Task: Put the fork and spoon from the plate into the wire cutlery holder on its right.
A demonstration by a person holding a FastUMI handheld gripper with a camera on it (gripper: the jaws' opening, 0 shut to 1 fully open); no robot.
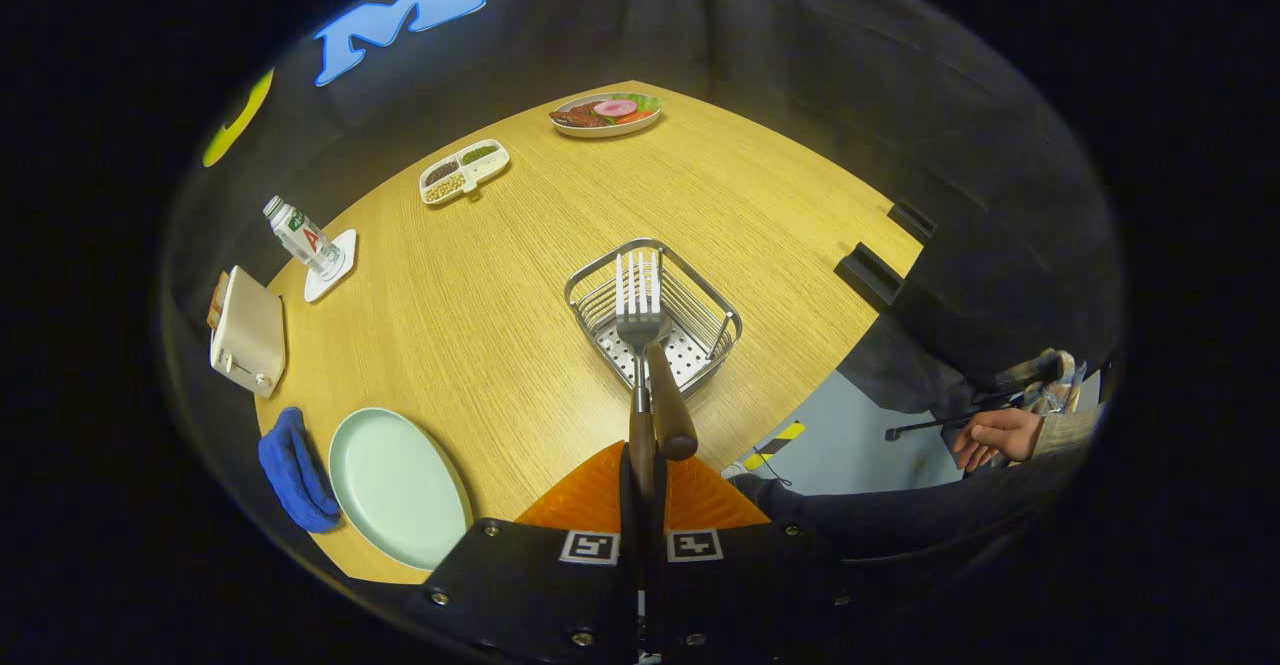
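Both fingers of the gripper (643, 465) are clamping the fork (638, 330) by its handle. It is pointing tines-forward, hanging directly over the wire cutlery holder (655, 315).

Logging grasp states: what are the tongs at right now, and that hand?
Tongs: closed on the fork handle, tines up, over the holder.
Hand beyond the table: cannot tell if it holds anything.
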